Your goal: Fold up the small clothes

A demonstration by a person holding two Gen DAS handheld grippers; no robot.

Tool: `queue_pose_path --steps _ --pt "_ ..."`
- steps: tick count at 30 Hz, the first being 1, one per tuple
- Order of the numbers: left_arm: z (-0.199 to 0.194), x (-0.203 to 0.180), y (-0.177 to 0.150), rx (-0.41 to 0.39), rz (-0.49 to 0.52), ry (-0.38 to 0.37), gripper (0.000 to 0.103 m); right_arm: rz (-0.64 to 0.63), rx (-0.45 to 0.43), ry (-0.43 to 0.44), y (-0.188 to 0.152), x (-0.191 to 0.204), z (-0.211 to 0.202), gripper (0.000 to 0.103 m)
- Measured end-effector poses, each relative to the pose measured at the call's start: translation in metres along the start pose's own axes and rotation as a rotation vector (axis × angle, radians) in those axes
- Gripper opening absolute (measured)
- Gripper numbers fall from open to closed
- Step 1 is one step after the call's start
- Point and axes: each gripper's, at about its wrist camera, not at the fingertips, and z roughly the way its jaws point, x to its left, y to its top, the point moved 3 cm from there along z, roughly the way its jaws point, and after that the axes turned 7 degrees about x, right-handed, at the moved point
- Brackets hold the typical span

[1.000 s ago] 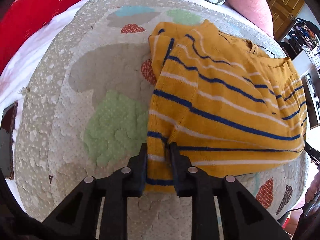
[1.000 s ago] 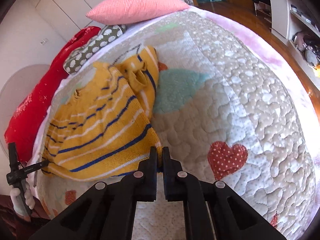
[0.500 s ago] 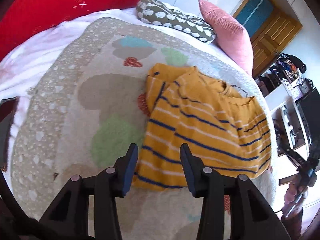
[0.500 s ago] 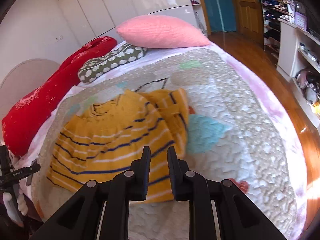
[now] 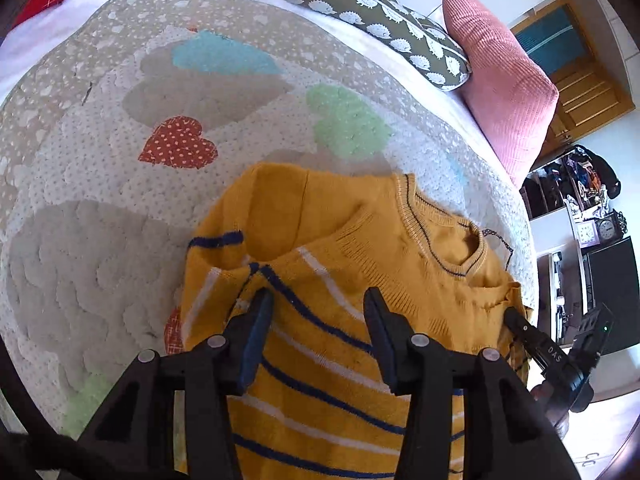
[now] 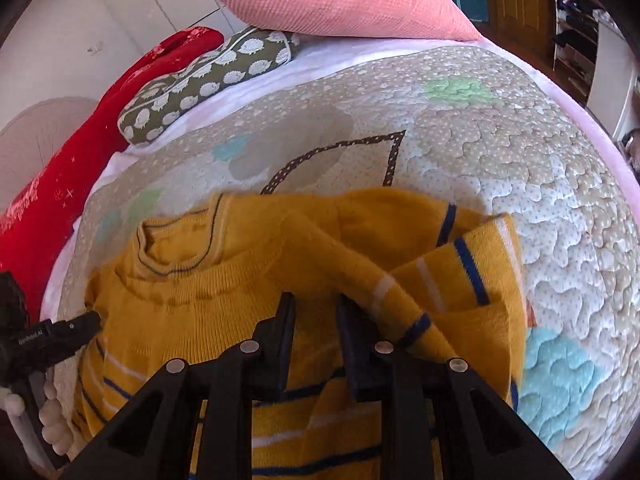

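Mustard-yellow striped sweater (image 5: pixel 344 280) lying folded on the quilted bedspread (image 5: pixel 100 184), hem brought up toward the neckline, one sleeve folded across the top edge. Left gripper (image 5: pixel 318 304) poised over the striped body, jaws opening and standing fairly wide apart, knit visible in the gap below but not pinched by either pad. Right gripper (image 6: pixel 314 312) over the same garment on the opposite side, jaws opening yet only narrowly parted, fabric beneath the gap, no fold caught between the fingers. In the right wrist view, folded striped sleeve just right of the fingertips, ribbed collar up and to the left. In the left wrist view, collar up and right of the fingers, blue-striped cuff just left of the left fingertip. Pink cushion (image 6: pixel 340 0), hedgehog-print cushion (image 5: pixel 372 12) and red pillow (image 6: pixel 80 136) lined along the far edge of the bed, well apart from the sweater.
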Motion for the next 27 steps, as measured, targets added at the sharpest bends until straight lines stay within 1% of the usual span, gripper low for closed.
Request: queue_pose_path --steps 4,5,6,7,8,9,10,11,13,15,16,18,21,24,26,27 --pt "-0.012 0.01 -0.004 0.009 -0.02 -0.048 0.046 0.104 -0.033 -0.008 0.013 -0.022 -0.01 0.022" --pt "-0.018 0.01 -0.007 -0.001 -0.023 -0.051 0.046 0.127 -0.044 -0.007 0.012 -0.029 -0.016 0.022" --pt "-0.027 0.012 -0.01 -0.02 -0.018 -0.034 0.046 0.145 -0.057 0.0 0.01 -0.035 -0.024 0.022" --pt "-0.036 0.013 -0.012 -0.04 -0.006 -0.001 0.046 0.157 -0.069 -0.001 0.007 -0.04 -0.032 0.031" --pt "-0.044 0.015 -0.014 -0.059 0.007 0.027 0.047 0.162 -0.084 -0.015 0.002 -0.046 -0.043 0.046" --pt "-0.054 0.018 -0.018 -0.077 0.019 0.051 0.049 0.162 -0.106 -0.031 -0.004 -0.052 -0.054 0.05" --pt "-0.06 0.022 -0.021 -0.087 0.021 0.067 0.053 0.154 -0.128 -0.046 -0.011 -0.057 -0.066 0.052" --pt "-0.065 0.027 -0.024 -0.091 0.017 0.083 0.055 0.138 -0.139 -0.055 -0.019 -0.06 -0.077 0.052" --pt "-0.069 0.038 -0.026 -0.088 -0.002 0.092 0.056 0.084 -0.147 -0.059 -0.036 -0.058 -0.095 0.052" --pt "-0.066 0.047 -0.029 -0.058 -0.028 0.062 0.057 0.017 -0.146 -0.04 -0.058 -0.039 -0.108 0.054" --pt "-0.065 0.05 -0.03 -0.042 -0.036 0.04 0.058 -0.02 -0.138 -0.009 -0.071 -0.027 -0.112 0.055" --pt "-0.056 0.05 -0.032 -0.01 -0.043 0.009 0.058 -0.116 -0.113 0.059 -0.097 0.011 -0.113 0.057" --pt "-0.047 0.044 -0.031 0.01 -0.027 -0.027 0.059 -0.293 -0.078 0.123 -0.136 0.077 -0.102 0.058" --pt "-0.042 0.037 -0.025 0.018 0.008 -0.064 0.061 -0.463 -0.081 0.143 -0.167 0.139 -0.088 0.063" --pt "-0.037 0.033 -0.018 0.029 0.041 -0.08 0.069 -0.554 -0.086 0.143 -0.184 0.173 -0.073 0.066" --pt "-0.033 0.032 -0.014 0.041 0.053 -0.088 0.069 -0.595 -0.082 0.141 -0.191 0.188 -0.064 0.067"
